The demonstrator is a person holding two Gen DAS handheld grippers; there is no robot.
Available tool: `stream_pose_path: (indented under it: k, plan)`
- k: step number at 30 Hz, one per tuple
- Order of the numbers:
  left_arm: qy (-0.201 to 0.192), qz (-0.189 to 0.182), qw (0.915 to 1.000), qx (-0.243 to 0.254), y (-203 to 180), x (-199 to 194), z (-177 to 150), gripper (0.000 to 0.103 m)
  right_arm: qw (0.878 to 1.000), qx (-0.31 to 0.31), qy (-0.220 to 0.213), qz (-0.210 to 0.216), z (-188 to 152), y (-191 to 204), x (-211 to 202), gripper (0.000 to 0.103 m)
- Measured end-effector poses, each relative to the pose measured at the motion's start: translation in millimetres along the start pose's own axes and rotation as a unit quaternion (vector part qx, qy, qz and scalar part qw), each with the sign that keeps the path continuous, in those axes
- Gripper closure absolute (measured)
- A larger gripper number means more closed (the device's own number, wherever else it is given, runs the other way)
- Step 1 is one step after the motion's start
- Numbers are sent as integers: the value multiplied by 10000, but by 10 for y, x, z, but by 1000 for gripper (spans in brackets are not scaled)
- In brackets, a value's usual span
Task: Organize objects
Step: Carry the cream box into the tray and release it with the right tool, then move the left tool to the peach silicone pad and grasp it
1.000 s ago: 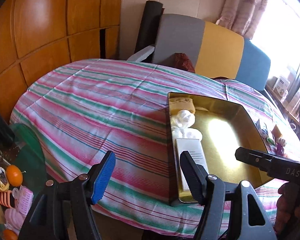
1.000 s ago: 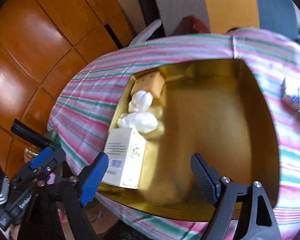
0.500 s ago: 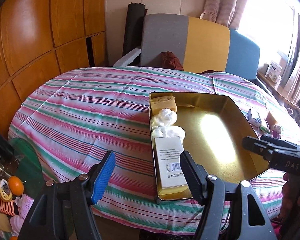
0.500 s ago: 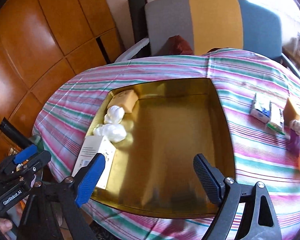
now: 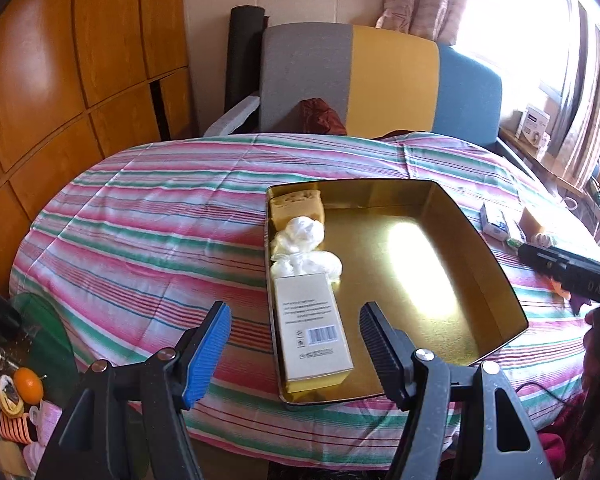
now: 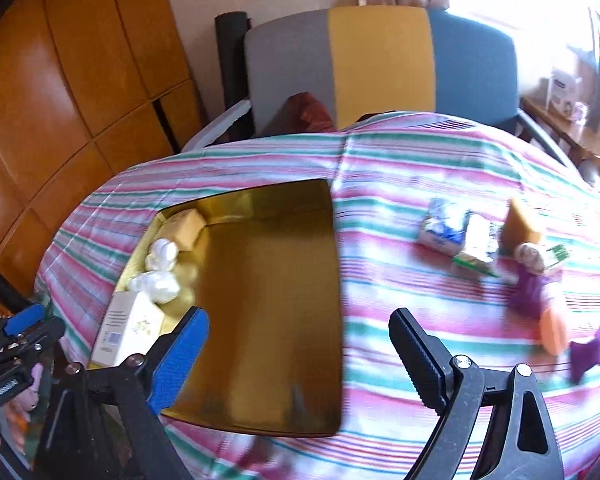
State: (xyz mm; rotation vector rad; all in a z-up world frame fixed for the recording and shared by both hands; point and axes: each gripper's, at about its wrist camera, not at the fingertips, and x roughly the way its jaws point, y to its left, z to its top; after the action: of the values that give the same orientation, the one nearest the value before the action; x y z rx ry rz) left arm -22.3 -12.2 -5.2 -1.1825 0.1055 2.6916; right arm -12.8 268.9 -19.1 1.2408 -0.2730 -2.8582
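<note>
A gold tin tray (image 5: 496,276) (image 6: 336,280) sits on the striped tablecloth. Along its left wall lie a white box (image 5: 310,320) (image 6: 128,326), two white wads (image 5: 302,234) (image 6: 160,268) and a yellow block (image 5: 296,206) (image 6: 186,222). Loose items lie right of the tray: a blue-white pack (image 6: 444,226), a green-edged packet (image 6: 478,248), an orange block (image 6: 520,226), a purple figure (image 6: 534,280) and an orange piece (image 6: 554,332). My left gripper (image 5: 294,342) is open and empty, near the box. My right gripper (image 6: 300,354) is open and empty, above the tray's right edge.
A grey, yellow and blue chair (image 5: 380,80) stands behind the table. Wooden panels (image 5: 60,80) line the left wall. A low green stand (image 5: 40,320) with an orange and small items is at lower left. A window shelf (image 5: 540,132) is at the right.
Both grippers have pulled back and up from the tray. The right gripper has swung right, so the loose items beside the tray now show. Both stay open.
</note>
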Motion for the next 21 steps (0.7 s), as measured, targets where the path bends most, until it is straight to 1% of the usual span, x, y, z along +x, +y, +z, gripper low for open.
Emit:
stream_pose_path:
  k: [4, 6, 8, 11, 14, 18, 20, 21]
  plan:
    - [78, -135, 9998, 108, -96, 37, 32, 35, 9994, 212, -67, -266, 63, -401, -91, 10]
    - [176, -295, 9994, 104, -142, 69, 38, 35, 9981, 355, -117, -487, 100, -643, -141, 10]
    - [254, -373, 9989, 142, -194, 101, 38, 35, 9962, 489, -177, -697, 128, -874, -201, 10]
    - [391, -539, 9975, 234, -291, 154, 56, 35, 9913, 678, -297, -1089, 166, -1259, -300, 10]
    - [445, -570, 9967, 380, -404, 177, 98, 35, 9830, 1030, -439, -1454, 178, -1695, -366, 10]
    - [374, -719, 9949, 606, -621, 162, 217, 35, 9687, 1548, -524, -1871, 91, -2248, -383, 10]
    - [359, -826, 9932, 741, -764, 173, 301, 35, 9612, 1969, -508, -1864, -17, -2475, -358, 10]
    - [365, -868, 9923, 801, -833, 186, 339, 35, 9567, 2235, -434, -1812, -67, -2582, -349, 10]
